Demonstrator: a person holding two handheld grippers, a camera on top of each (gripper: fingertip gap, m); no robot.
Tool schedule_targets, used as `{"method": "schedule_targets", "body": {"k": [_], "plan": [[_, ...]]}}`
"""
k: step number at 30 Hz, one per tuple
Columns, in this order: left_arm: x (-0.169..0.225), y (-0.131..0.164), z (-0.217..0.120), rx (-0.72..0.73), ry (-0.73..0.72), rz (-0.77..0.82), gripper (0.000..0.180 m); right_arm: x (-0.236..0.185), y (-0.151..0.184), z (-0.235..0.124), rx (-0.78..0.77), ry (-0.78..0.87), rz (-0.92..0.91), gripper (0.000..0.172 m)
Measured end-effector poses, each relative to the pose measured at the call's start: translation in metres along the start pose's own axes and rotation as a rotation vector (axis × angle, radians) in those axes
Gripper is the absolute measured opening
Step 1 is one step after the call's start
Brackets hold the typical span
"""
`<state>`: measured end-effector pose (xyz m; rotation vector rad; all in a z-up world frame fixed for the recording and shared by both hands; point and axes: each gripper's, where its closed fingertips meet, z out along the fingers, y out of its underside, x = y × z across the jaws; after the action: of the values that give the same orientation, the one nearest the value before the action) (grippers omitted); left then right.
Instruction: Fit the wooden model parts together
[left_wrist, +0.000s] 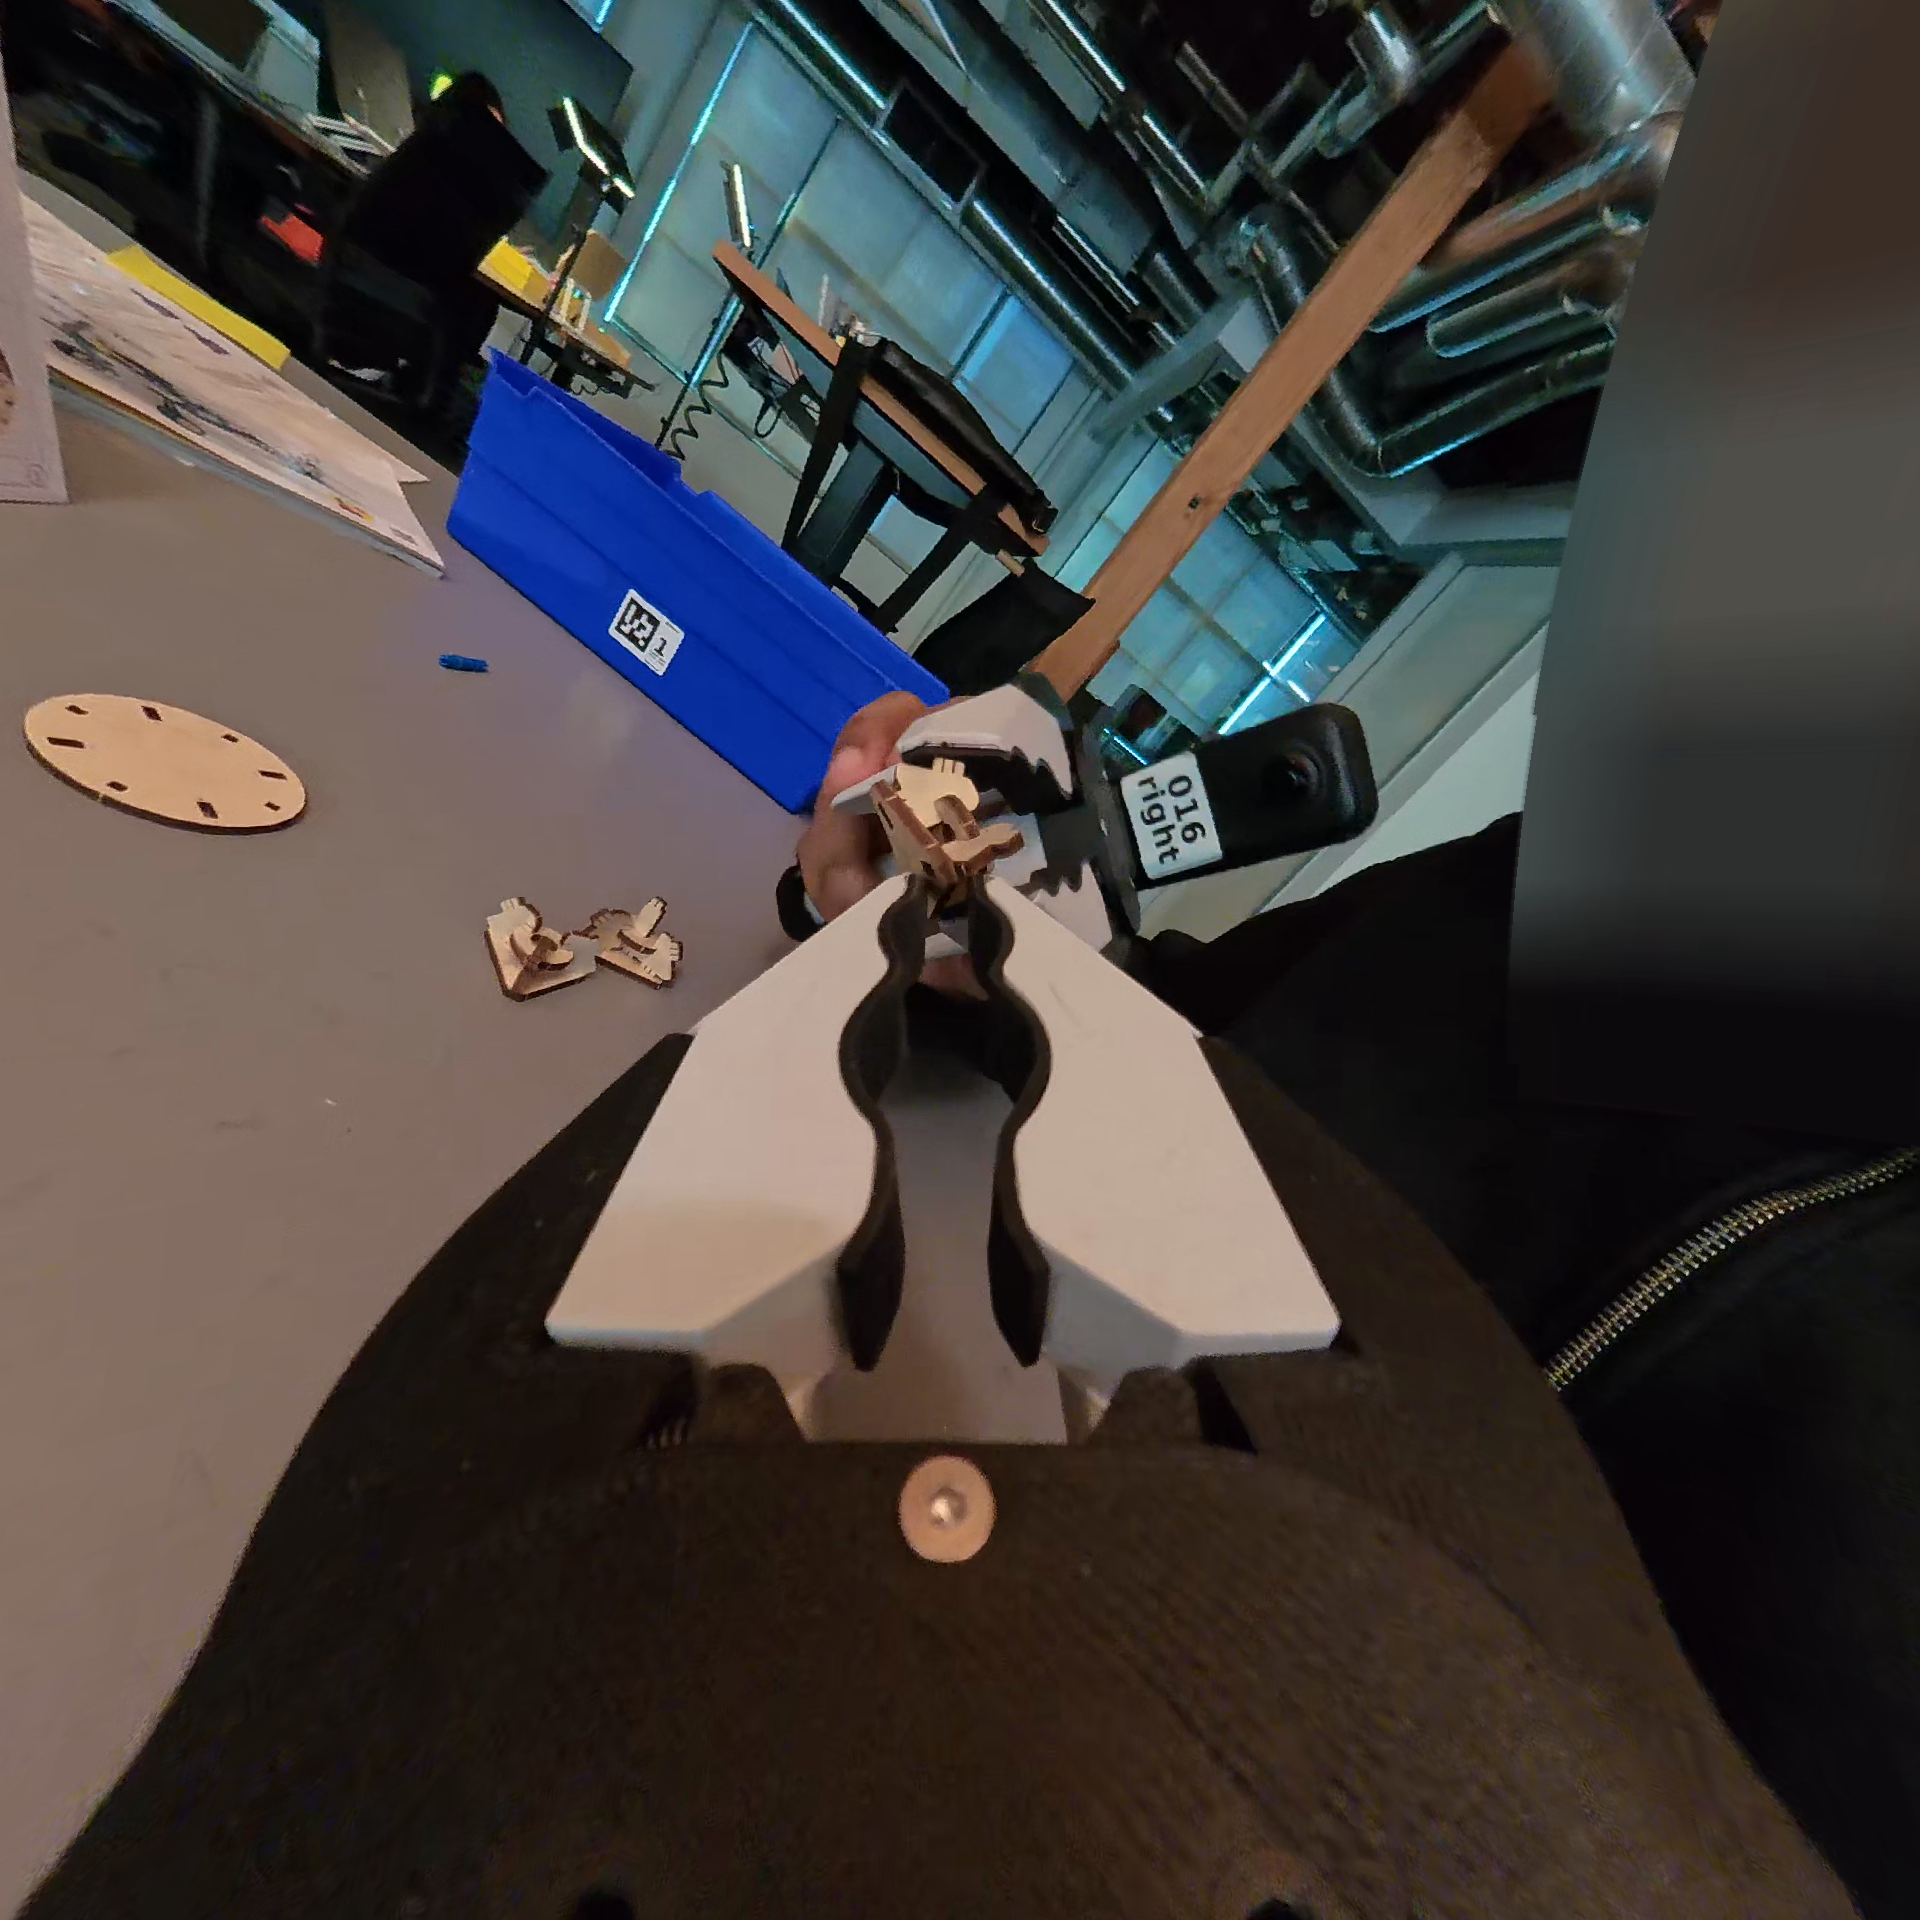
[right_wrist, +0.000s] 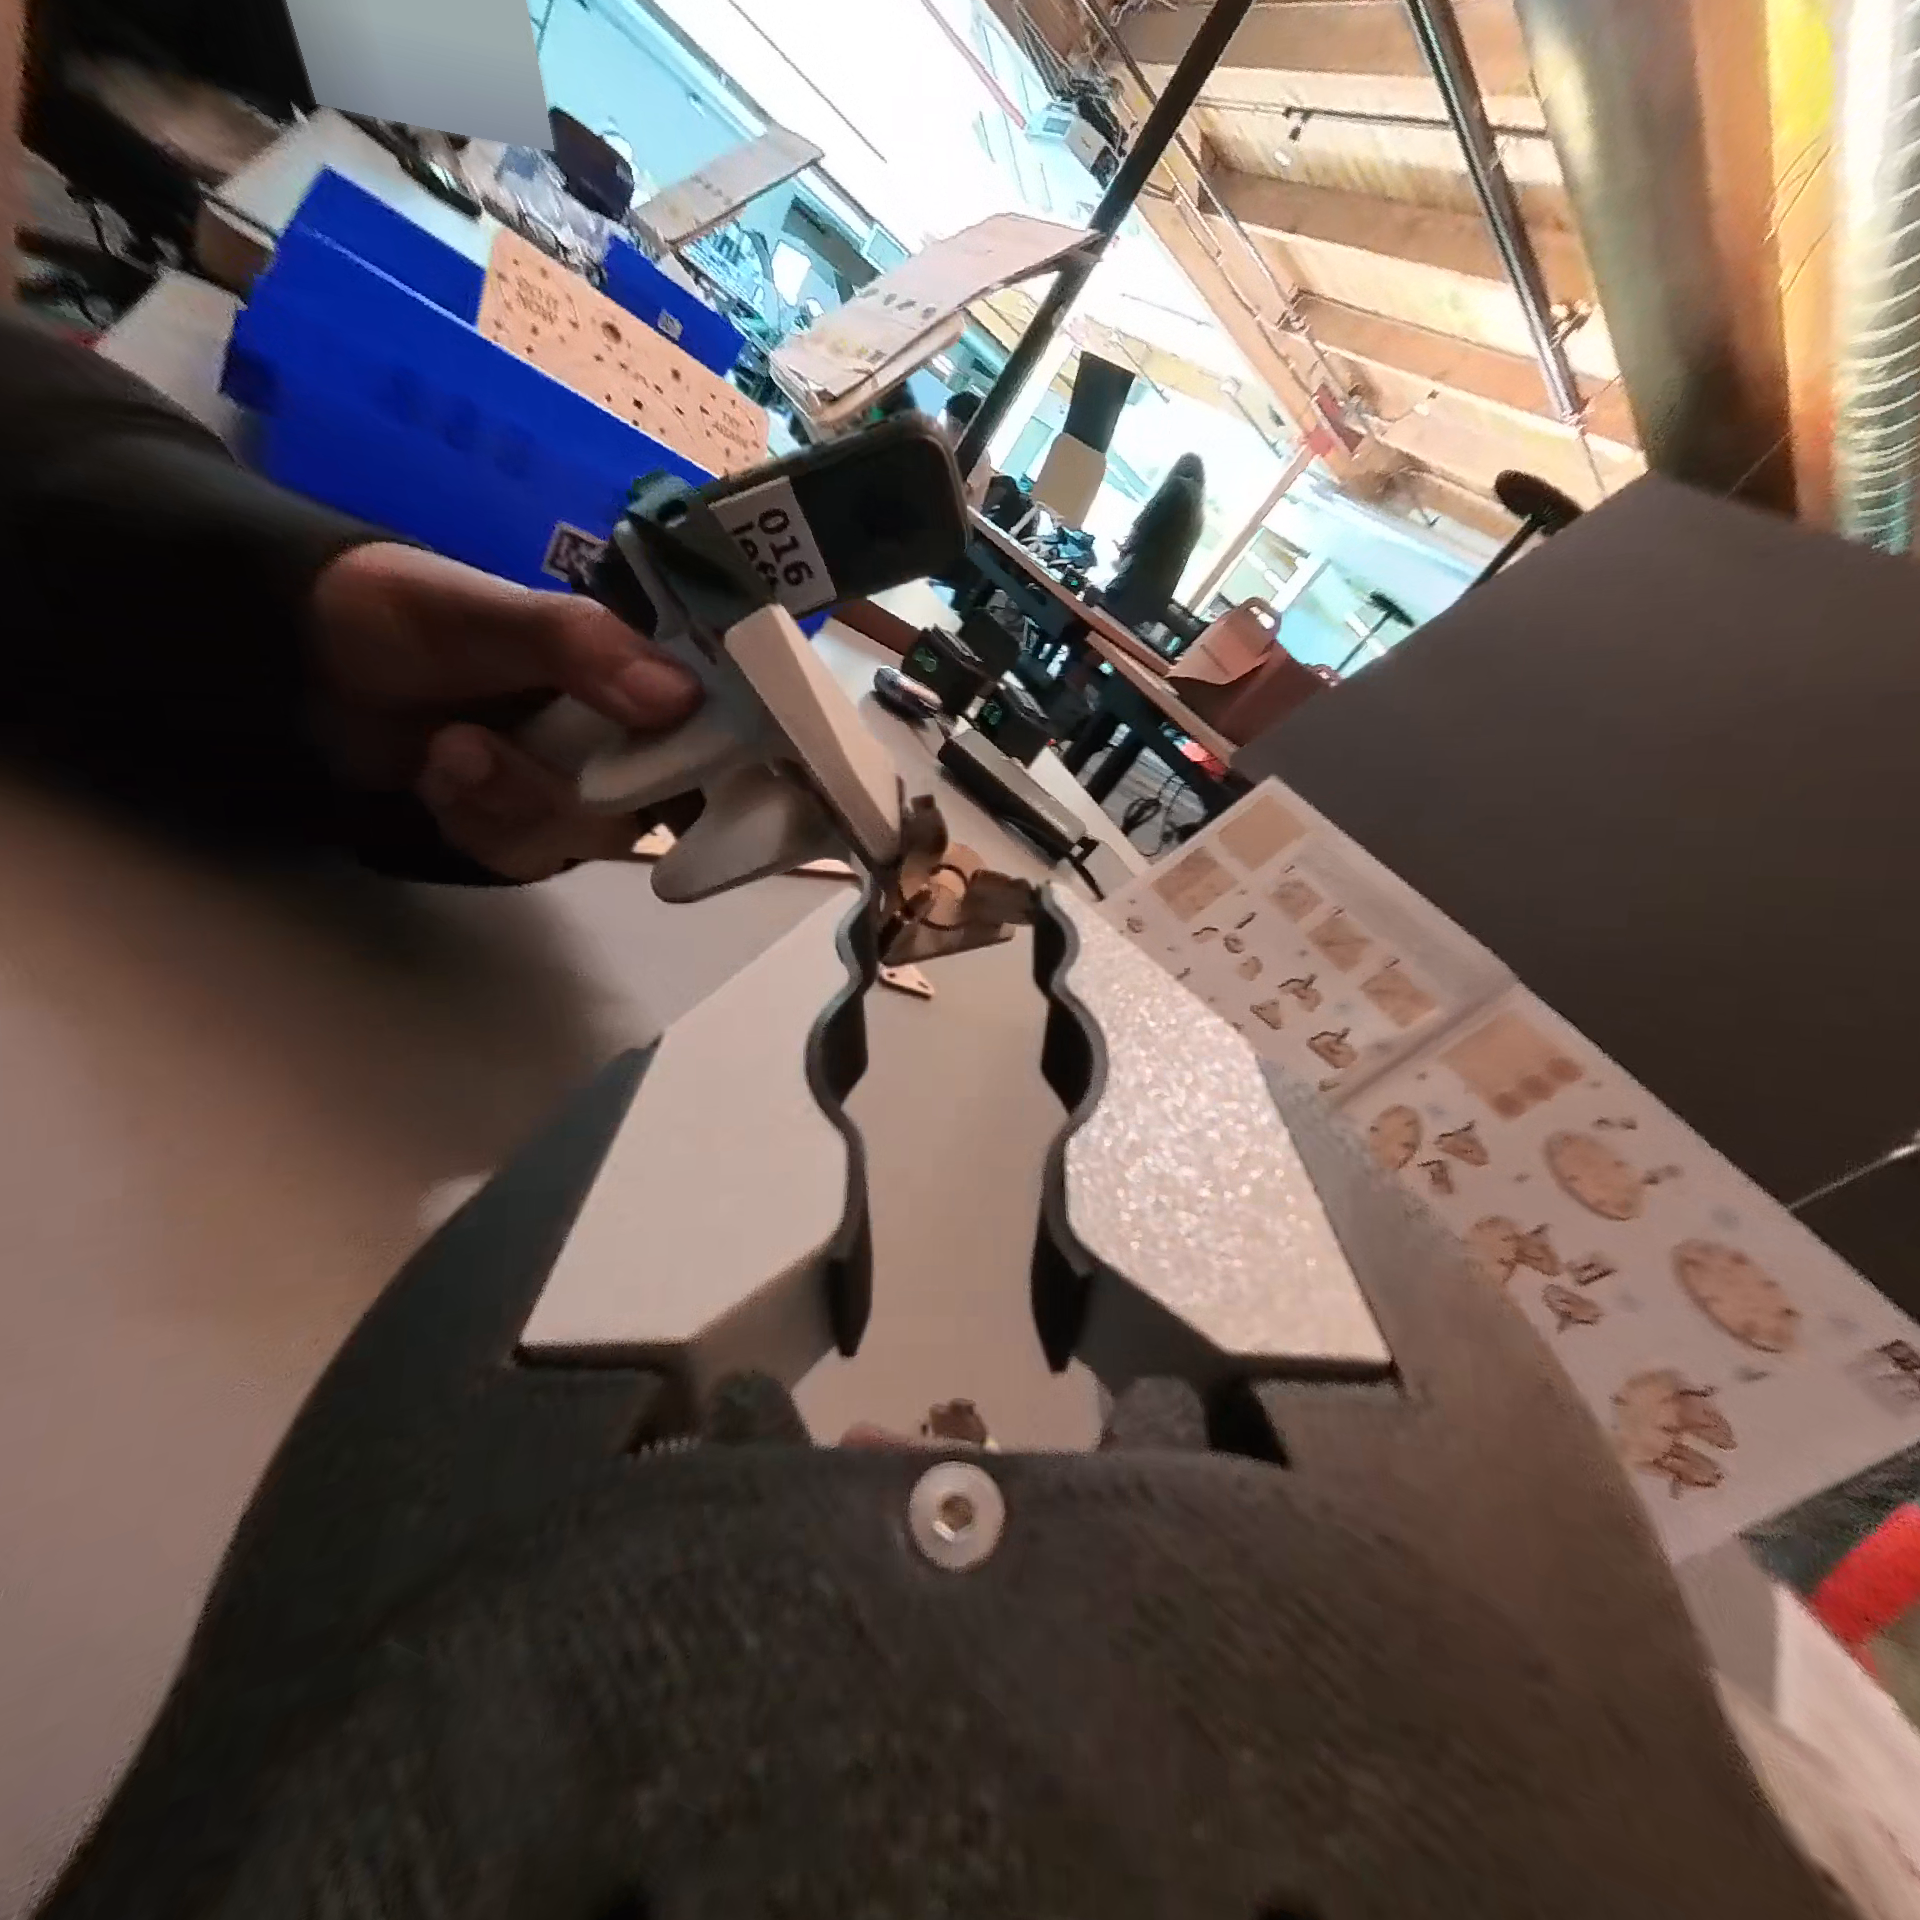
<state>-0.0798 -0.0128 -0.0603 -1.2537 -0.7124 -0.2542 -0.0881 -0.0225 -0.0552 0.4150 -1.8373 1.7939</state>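
My right gripper (right_wrist: 951, 909) is shut on a small light wooden assembly (right_wrist: 951, 914) of slotted flat pieces and holds it above the grey table (right_wrist: 312, 1091). In the left wrist view the same assembly (left_wrist: 930, 816) sits between the right gripper's (left_wrist: 971, 821) white fingers. My left gripper (left_wrist: 943, 899) is shut on a thin wooden piece (left_wrist: 940, 883) at the near end of that assembly. In the right wrist view the left gripper (right_wrist: 888, 847) comes in from the left, held by a hand (right_wrist: 468, 707), and pinches that piece at the assembly's left side.
A slotted wooden disc (left_wrist: 164, 764), two small wooden assemblies (left_wrist: 582, 945) and a blue peg (left_wrist: 462, 663) lie on the table (left_wrist: 312, 1143). A blue bin (left_wrist: 665, 613) stands behind them. Printed picture sheets (right_wrist: 1455, 1122) lie to the right. A small wooden triangle (right_wrist: 906, 979) lies under the grippers. The tips of both grippers are at nearly the same place.
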Motion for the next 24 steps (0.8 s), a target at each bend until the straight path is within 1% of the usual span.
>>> {"method": "schedule_targets", "body": {"k": [5, 10, 13, 14, 15, 16, 17, 19, 21, 24], "plan": [[-0.007, -0.001, -0.002, 0.004, -0.051, 0.004, 0.002, -0.001, 0.003, 0.001, -0.021, 0.004, -0.002, 0.029], [-0.006, 0.000, -0.002, 0.003, -0.052, 0.012, 0.002, 0.000, 0.002, 0.001, -0.020, 0.010, -0.005, 0.029], [-0.004, -0.002, -0.002, 0.013, -0.024, -0.001, 0.002, 0.000, 0.000, 0.001, -0.012, 0.012, -0.006, 0.028], [-0.001, -0.002, -0.002, 0.019, -0.001, -0.014, 0.004, 0.001, -0.001, 0.000, -0.005, 0.014, -0.004, 0.028], [0.002, -0.003, -0.001, 0.028, 0.031, -0.028, 0.014, 0.002, -0.002, -0.001, 0.001, 0.017, -0.001, 0.028], [0.007, -0.005, -0.001, 0.042, 0.071, -0.040, 0.032, 0.002, -0.003, -0.001, 0.011, 0.016, 0.005, 0.028], [0.011, -0.008, -0.002, 0.060, 0.101, -0.054, 0.042, 0.002, -0.005, -0.002, 0.028, 0.011, 0.014, 0.028], [0.018, -0.012, -0.003, 0.086, 0.166, -0.090, 0.053, 0.000, -0.014, -0.005, 0.086, -0.014, 0.036, 0.028], [0.024, -0.014, -0.004, 0.104, 0.247, -0.166, 0.056, -0.005, -0.026, -0.010, 0.170, -0.052, 0.052, 0.028], [0.043, -0.013, -0.004, 0.085, 0.434, -0.298, 0.056, -0.010, -0.039, -0.016, 0.254, -0.075, 0.052, 0.028]]}}
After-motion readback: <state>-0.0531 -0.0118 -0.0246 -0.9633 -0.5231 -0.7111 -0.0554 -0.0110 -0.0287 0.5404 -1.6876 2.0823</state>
